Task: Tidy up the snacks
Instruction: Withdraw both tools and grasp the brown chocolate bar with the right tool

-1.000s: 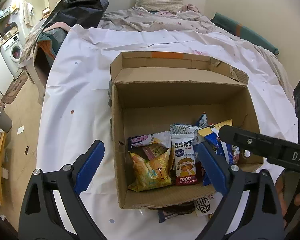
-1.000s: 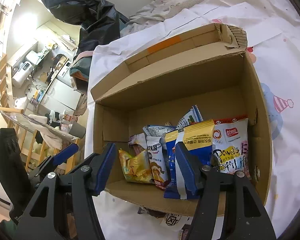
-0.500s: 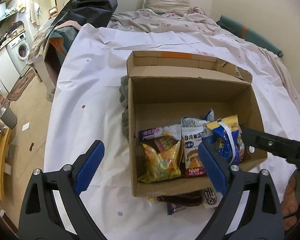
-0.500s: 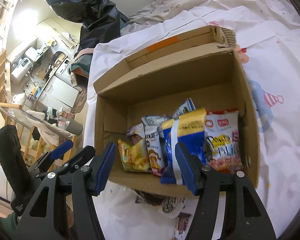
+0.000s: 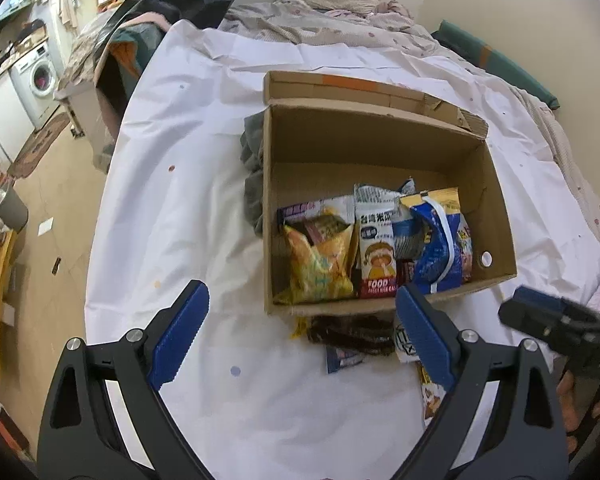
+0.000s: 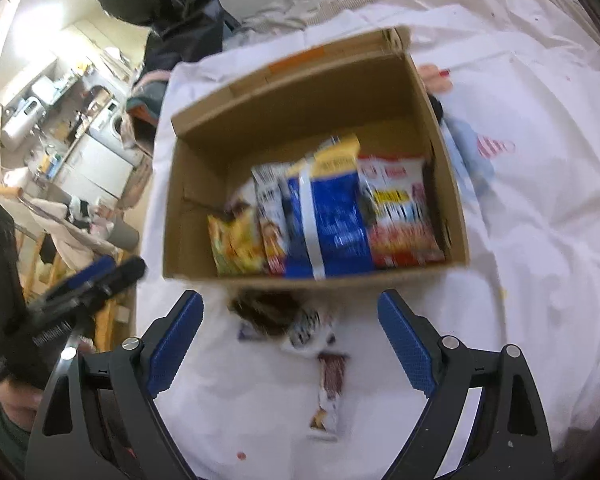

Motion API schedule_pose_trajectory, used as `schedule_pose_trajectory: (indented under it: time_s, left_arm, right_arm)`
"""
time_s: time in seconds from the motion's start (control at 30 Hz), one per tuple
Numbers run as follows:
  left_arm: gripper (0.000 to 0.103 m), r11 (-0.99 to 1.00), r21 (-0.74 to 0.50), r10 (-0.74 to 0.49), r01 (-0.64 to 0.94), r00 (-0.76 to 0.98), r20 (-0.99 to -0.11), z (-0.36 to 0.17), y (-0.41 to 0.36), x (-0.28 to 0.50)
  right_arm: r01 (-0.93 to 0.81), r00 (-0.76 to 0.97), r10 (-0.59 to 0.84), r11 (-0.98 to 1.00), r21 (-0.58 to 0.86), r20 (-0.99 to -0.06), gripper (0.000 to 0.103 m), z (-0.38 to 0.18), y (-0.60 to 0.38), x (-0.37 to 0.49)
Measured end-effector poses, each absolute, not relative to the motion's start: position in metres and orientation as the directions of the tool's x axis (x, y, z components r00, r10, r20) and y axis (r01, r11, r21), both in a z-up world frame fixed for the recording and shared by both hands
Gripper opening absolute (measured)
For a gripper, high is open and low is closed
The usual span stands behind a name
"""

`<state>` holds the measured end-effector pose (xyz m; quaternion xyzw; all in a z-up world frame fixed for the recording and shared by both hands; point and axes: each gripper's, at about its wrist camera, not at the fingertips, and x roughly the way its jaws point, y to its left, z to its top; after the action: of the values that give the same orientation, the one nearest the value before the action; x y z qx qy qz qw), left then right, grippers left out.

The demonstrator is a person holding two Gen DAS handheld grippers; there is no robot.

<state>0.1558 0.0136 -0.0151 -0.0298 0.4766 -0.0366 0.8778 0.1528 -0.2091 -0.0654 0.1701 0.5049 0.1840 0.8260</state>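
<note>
Between placements in the snack sorting, by the look of it. Open brown cardboard box (image 5: 380,152) on the white bed sheet (image 5: 188,184), already holding a row of upright packets: crinkled yellow foil bag (image 5: 320,264), white rice-cake pouch with a cartoon child (image 5: 376,252), tall blue-and-yellow bag with a white stripe (image 6: 328,216) and red-and-white packet (image 6: 400,208) at the right end. Not yet boxed — a dark brown wrapper (image 5: 352,332), a small white sachet (image 6: 308,330) and a slim brown bar wrapper (image 6: 330,384), loose on the sheet just in front of the box's near wall.

Right gripper (image 6: 290,344) pitched steeply down over those loose pieces, jaws opening and already wide, nothing between the pads; blurred in its own view. Left gripper (image 5: 300,332) likewise tilted down, blue pads wide apart and empty, poised above bare sheet and the box's near-left corner.

Next move, probably: lowering over the dark wrapper or the bar, pinching a flat, thin edge without snagging the sheet — then lifting it into the free space behind the row.
</note>
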Motion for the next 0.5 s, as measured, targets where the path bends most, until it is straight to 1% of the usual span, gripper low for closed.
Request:
schedule_pose_trajectory:
  time_s: [0.1, 0.2, 0.27, 0.33, 0.37, 0.4, 0.47, 0.5]
  left_arm:
    - [0.093, 0.993, -0.115, -0.094, -0.007, 0.527, -0.845, -0.019, 0.022, 0.15]
    - [0.093, 0.981, -0.185, -0.133, -0.06, 0.483, -0.865, -0.028, 0.034, 0.148]
    - [0.093, 0.971, -0.215, -0.145, -0.103, 0.46, -0.876, -0.034, 0.041, 0.149]
    - [0.093, 0.967, -0.216, -0.134, -0.136, 0.452, -0.882, -0.037, 0.045, 0.151]
    - [0.093, 0.967, -0.213, -0.128, -0.142, 0.451, -0.883, -0.038, 0.046, 0.152]
    - [0.093, 0.966, -0.21, -0.121, -0.153, 0.45, -0.885, -0.039, 0.047, 0.153]
    - [0.093, 0.963, -0.213, -0.12, -0.167, 0.445, -0.887, -0.041, 0.047, 0.154]
    - [0.093, 0.963, -0.213, -0.12, -0.168, 0.442, -0.889, -0.042, 0.047, 0.155]
  right_arm:
    - [-0.11, 0.391, 0.453, 0.887, 0.448, -0.801, 0.091, -0.078, -0.211, 0.144]
    - [-0.062, 0.342, 0.41, 0.908, 0.415, -0.846, 0.091, -0.097, -0.217, 0.137]
    - [-0.036, 0.272, 0.377, 0.923, 0.382, -0.885, 0.091, -0.116, -0.216, 0.136]
    - [-0.038, 0.2, 0.355, 0.934, 0.354, -0.913, 0.091, -0.134, -0.209, 0.134]
    - [-0.043, 0.164, 0.36, 0.933, 0.358, -0.918, 0.089, -0.142, -0.206, 0.133]
    - [-0.049, 0.129, 0.37, 0.929, 0.367, -0.92, 0.08, -0.15, -0.2, 0.133]
    - [-0.08, 0.092, 0.351, 0.935, 0.344, -0.932, 0.072, -0.162, -0.187, 0.132]
    - [-0.103, 0.088, 0.328, 0.942, 0.319, -0.941, 0.062, -0.165, -0.181, 0.131]
